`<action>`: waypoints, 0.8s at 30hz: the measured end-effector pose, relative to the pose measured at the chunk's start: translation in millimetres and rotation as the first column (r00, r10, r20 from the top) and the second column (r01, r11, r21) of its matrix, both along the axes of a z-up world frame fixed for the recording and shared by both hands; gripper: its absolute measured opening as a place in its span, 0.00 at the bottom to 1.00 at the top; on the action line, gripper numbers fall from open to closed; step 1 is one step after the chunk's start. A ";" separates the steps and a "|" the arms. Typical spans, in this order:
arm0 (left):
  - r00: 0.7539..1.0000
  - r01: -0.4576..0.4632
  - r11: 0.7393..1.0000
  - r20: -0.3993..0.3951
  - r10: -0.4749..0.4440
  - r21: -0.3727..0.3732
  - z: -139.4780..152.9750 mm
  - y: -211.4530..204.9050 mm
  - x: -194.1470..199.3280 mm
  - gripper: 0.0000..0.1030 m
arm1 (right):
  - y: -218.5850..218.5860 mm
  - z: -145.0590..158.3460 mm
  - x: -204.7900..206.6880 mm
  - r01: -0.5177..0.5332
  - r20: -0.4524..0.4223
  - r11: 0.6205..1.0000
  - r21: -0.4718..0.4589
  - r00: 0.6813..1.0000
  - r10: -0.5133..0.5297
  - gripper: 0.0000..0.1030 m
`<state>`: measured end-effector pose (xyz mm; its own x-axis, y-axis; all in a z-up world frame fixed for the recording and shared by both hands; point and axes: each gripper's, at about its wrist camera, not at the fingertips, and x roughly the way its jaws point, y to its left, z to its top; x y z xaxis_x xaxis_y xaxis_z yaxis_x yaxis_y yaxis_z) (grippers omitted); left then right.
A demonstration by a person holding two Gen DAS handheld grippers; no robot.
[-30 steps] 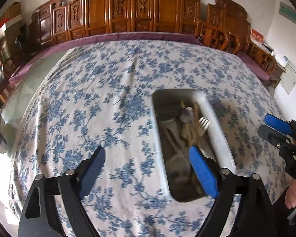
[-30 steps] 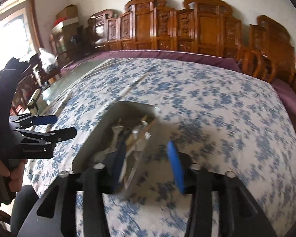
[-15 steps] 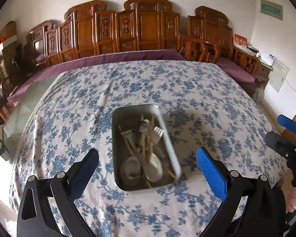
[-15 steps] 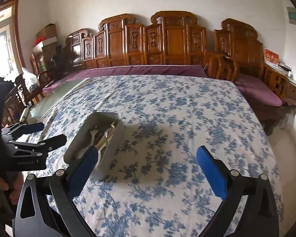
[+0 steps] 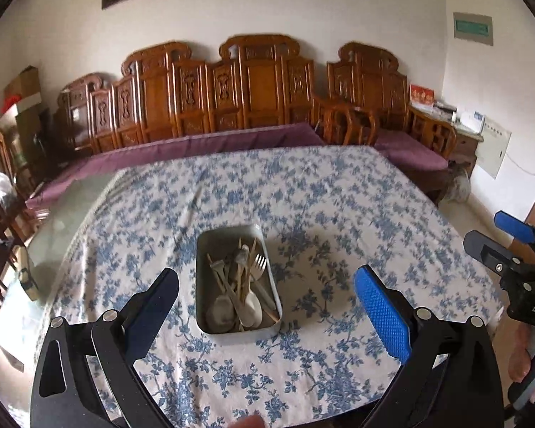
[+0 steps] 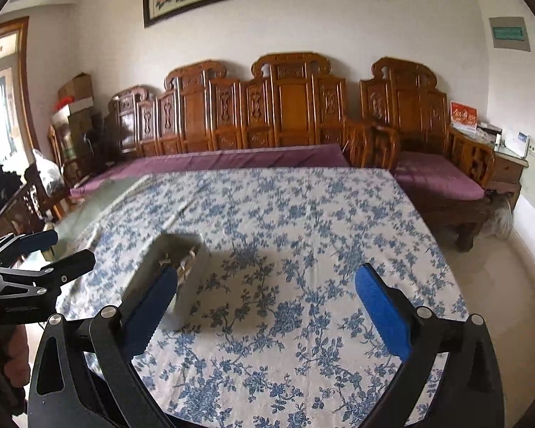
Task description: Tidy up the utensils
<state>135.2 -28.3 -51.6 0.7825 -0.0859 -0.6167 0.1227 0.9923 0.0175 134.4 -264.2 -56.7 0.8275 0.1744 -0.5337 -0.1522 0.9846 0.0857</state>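
One metal tray, one fork, two spoons.

The right gripper hangs above the near edge of the table with the blue-flowered white cloth, its blue-padded fingers spread wide with nothing between them. A rectangular grey metal tray sits on the cloth to the left, partly behind the left finger, with a jumble of pale utensils poking up inside. At the far left, the left gripper is held out level. Carved wooden chairs with purple cushions line the far wall.
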 end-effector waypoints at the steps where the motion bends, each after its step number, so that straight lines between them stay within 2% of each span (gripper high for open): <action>1: 1.000 -0.001 1.000 0.013 0.001 -0.009 7.1 0.1 -4.5 0.93 | -0.8 6.1 -4.2 0.001 0.015 1.000 0.004 1.000 -0.001 0.98; 8: 0.990 -0.020 0.998 0.136 0.028 -0.054 51.7 5.2 -40.5 0.93 | -1.0 47.2 -38.6 0.005 0.133 1.000 0.011 0.991 -0.006 0.98; 13: 0.979 -0.045 0.997 0.196 0.058 -0.070 72.0 10.5 -61.3 0.93 | 0.7 66.6 -56.1 0.004 0.194 1.000 0.009 0.981 -0.006 0.98; 24: 0.972 -0.066 0.995 0.222 0.081 -0.071 82.1 15.8 -74.1 0.93 | 4.2 74.2 -64.6 -0.012 0.208 1.000 0.014 0.978 0.009 0.98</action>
<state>61.0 -12.5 30.6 0.9060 -0.0559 -0.4196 0.0494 0.9984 -0.0263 69.9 -260.0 17.5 0.9183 0.1905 -0.3472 -0.1785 0.9817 0.0664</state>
